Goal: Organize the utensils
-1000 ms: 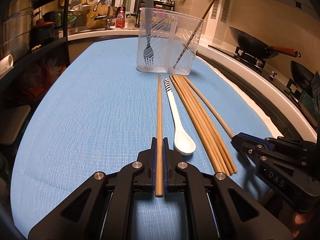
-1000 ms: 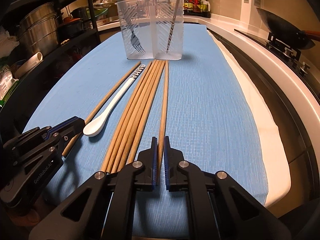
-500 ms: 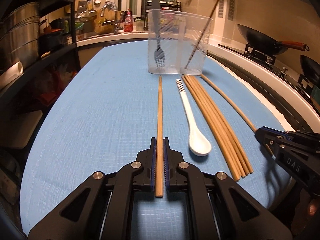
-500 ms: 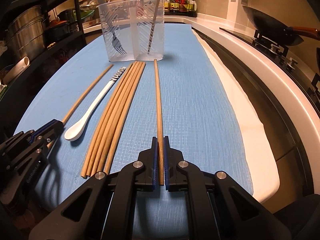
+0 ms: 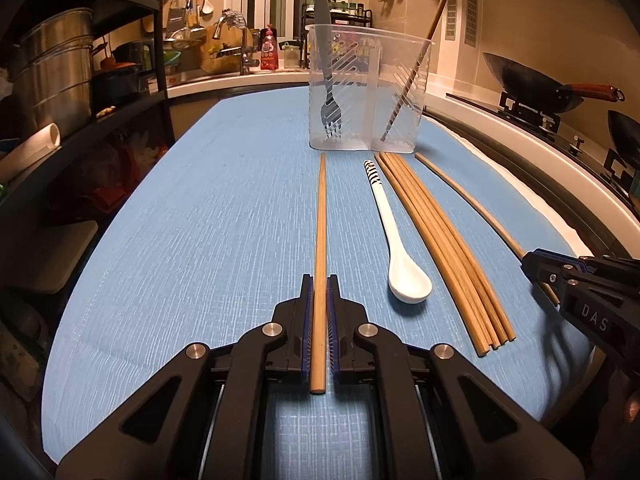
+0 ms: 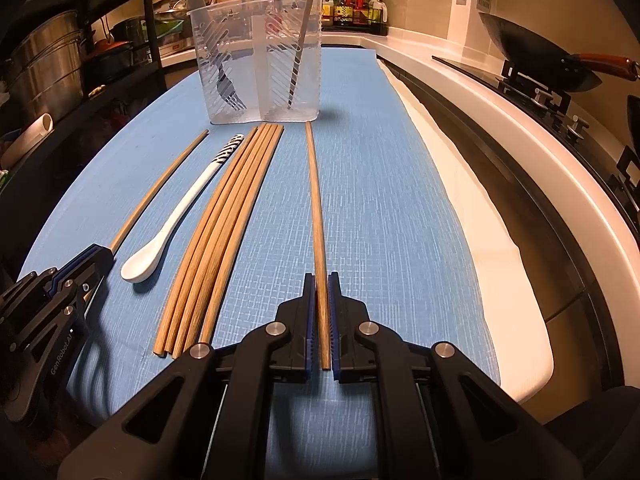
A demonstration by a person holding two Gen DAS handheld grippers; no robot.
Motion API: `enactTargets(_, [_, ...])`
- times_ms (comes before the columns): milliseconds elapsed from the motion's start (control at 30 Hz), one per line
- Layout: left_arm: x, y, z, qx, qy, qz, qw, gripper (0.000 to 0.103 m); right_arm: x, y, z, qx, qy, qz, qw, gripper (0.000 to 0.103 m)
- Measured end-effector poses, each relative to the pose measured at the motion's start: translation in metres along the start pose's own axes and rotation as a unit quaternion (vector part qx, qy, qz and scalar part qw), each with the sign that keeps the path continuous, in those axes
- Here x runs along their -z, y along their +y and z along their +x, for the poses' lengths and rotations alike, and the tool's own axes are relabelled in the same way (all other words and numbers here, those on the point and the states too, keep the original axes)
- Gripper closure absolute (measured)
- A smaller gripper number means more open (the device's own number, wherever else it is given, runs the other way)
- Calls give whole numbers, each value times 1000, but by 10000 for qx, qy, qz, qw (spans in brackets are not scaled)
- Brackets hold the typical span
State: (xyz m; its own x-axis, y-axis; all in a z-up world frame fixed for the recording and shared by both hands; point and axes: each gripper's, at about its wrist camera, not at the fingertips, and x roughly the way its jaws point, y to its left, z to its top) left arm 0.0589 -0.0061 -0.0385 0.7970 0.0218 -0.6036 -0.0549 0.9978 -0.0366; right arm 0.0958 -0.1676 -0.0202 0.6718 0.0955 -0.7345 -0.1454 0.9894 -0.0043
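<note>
My left gripper point(image 5: 319, 282) is shut on the near end of a wooden chopstick point(image 5: 321, 208) that points at the clear divided holder point(image 5: 368, 92). The holder contains a dark fork point(image 5: 331, 108) and one chopstick point(image 5: 408, 92). My right gripper point(image 6: 322, 280) is shut on another chopstick point(image 6: 314, 184), also aimed at the holder point(image 6: 260, 60). Between the two held sticks lie a white spoon point(image 5: 400, 248) and a bundle of several chopsticks point(image 5: 440, 240) on the blue mat. In the right wrist view the left gripper point(image 6: 102, 254) appears at the lower left.
The blue mat point(image 5: 180, 240) covers the counter. A white cloth strip point(image 6: 472, 216) and a stove with black woks point(image 6: 532, 64) run along the right. Dark shelves with steel pots point(image 5: 56, 76) stand to the left, and a sink with bottles sits behind the holder.
Both held chopsticks have swung sideways away from the bundle, the left one leftward and the right one rightward. Both now lie apart from the spoon and bundle.
</note>
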Motion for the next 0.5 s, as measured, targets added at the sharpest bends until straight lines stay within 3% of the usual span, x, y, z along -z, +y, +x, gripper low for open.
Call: enactTargets(500, [-1, 6, 2, 110, -32, -140, 9998, 96, 1, 7, 3, 23, -255, -24, 9997, 96])
